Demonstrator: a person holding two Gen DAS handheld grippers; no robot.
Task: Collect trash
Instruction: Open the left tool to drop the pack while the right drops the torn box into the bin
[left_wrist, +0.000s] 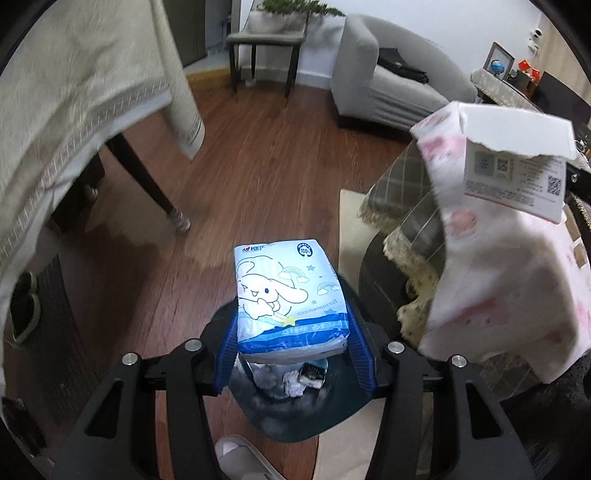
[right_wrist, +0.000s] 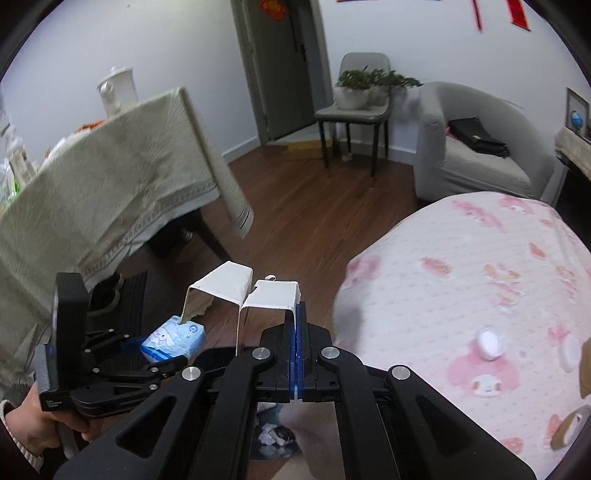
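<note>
1. The left gripper (left_wrist: 293, 332) clamps a blue-and-white plastic tissue pack with a cartoon dog (left_wrist: 290, 295) between its blue pads, at the lower centre of the frame.
2. Directly under it stands a dark bin lined with a bag (left_wrist: 332, 417), with crumpled papers inside.
3. The right gripper (right_wrist: 297, 317) is closed on a torn white-and-pink cardboard box (right_wrist: 269, 295).

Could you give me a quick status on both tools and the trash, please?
Left tool shut on tissue pack, above trash bin. Right tool shut on torn pink box. Nothing blocking the bin.
</note>
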